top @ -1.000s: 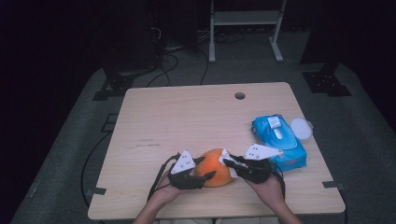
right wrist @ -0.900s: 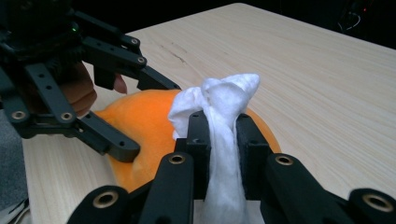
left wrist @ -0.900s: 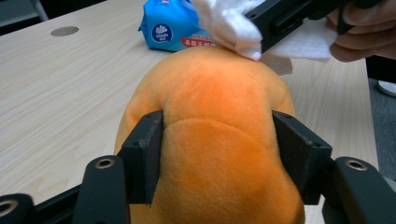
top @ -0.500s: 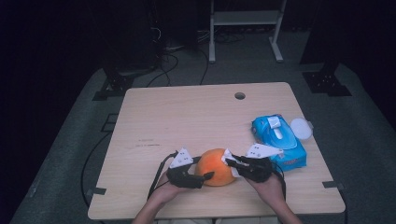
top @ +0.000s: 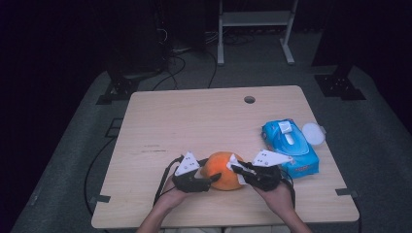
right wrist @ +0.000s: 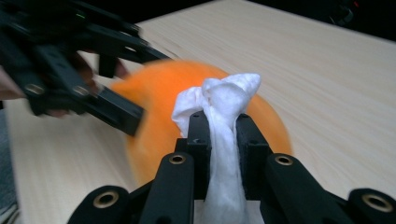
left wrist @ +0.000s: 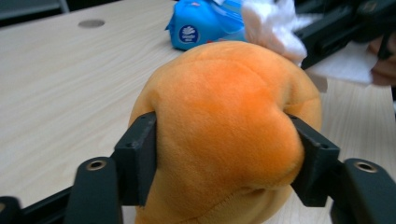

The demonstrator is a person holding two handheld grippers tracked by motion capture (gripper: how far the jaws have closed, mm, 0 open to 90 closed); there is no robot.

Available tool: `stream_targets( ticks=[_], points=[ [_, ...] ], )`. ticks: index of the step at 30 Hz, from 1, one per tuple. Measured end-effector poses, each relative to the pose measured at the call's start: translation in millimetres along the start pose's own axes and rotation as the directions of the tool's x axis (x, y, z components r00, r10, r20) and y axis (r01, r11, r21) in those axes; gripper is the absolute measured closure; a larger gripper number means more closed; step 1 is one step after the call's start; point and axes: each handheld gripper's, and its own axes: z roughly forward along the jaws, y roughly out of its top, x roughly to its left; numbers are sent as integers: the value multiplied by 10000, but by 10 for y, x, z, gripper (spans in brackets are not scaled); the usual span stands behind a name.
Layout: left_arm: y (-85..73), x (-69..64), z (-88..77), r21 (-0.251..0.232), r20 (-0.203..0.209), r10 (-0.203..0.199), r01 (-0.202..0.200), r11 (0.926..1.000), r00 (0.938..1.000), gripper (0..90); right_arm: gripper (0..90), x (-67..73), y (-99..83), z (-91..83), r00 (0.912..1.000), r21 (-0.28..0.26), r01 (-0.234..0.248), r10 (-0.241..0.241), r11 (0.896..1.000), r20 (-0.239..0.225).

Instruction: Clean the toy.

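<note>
Jaws of my left gripper (left wrist: 224,177) squeeze the orange plush (left wrist: 224,121), closing further; my right gripper (right wrist: 219,135) pinches a white wipe (right wrist: 222,105) against it.

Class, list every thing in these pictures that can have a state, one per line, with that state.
Orange plush: squeezed between the left hand-held gripper's jaws, on the table.
Left hand-held gripper: shut on the plush; its jaws have just been closing.
Right hand-held gripper: shut on a white wipe.
Wipes pack: flap open, lying flat.
</note>
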Motion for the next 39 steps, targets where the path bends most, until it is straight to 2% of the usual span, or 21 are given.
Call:
stream_targets(
  ticks=[4,5,6,8,10,11,15,17,19,21,23,24,26,27,28,30,31,32,34,38,39],
  points=[
    [12,-29,-1,-32,92,326,-326,9995,9994,354,778,-34,17,-3,10000,-51,-31,31,10000,-25],
    [12,-20,-1,-110,116,114,-112,9999,9999,261,779,-66,-6,-3,9999,4,-160,160,9999,-9],
    [10,-4,1,-228,123,-278,281,9993,9995,261,779,-96,-38,-1,9997,68,-243,242,9997,86],
    [1,30,12,-135,-16,-963,962,9953,9954,129,780,-153,-106,-4,9990,136,-394,391,9991,213],
    [-18,46,36,56,229,-1489,1489,9888,9886,153,779,-192,-122,-29,9974,50,-710,709,9975,148],
    [-21,37,37,19,264,-1473,1473,9891,9887,153,779,-192,-122,-29,9974,50,-710,709,9975,148],
    [27,-49,24,-74,-62,-520,519,9986,9986,326,779,-92,-30,-40,9987,-204,-508,510,9985,81],
    [35,-107,32,70,-179,76,-75,9999,9998,350,778,-17,15,-27,9986,-431,-371,355,9984,-387],
    [36,-128,22,193,-222,222,-217,9996,9995,349,778,56,60,-3,9987,-438,97,-119,9990,-501],
    [29,-93,3,98,-44,-43,44,9999,10000,322,779,34,76,-13,9994,-346,136,-148,9993,-328],
    [24,-53,6,-197,262,-766,772,9968,9967,238,779,-53,43,-25,9995,-235,-257,253,9994,-165],
    [41,-33,31,-256,626,-1710,1729,9846,9833,161,780,-93,-14,-12,9972,-184,-636,628,9978,-418],
    [49,-48,50,-172,529,-1676,1687,9855,9844,158,780,-67,-27,0,9954,-76,-665,658,9978,-693],
    [50,-74,59,-88,353,-1397,1401,9901,9896,158,779,-12,-23,18,9944,43,-538,540,9985,-913],
    [41,-100,53,-100,141,-949,950,9954,9954,222,779,49,-4,32,9954,97,-309,317,9995,-906],
    [40,-123,42,-216,111,-797,799,9966,9968,311,780,111,81,25,9966,-126,-162,151,9998,-808],
    [62,-205,56,-146,-70,4,-5,9999,10000,324,779,127,107,33,9974,-178,22,-35,9998,-720],
    [62,-205,56,-146,-70,4,-5,9999,10000,333,779,127,107,33,9974,-178,22,-35,9998,-720],
    [81,-270,59,49,-215,571,-570,9984,9981,336,780,182,132,55,9976,-119,497,-502,9987,-471],
    [61,-235,43,-93,-72,516,-517,9986,9986,285,780,94,117,14,9986,-42,530,-530,9986,-72],
    [60,-208,41,-195,-34,119,-120,9997,9999,285,780,41,100,-1,9987,38,473,-474,9989,183]
  ],
)
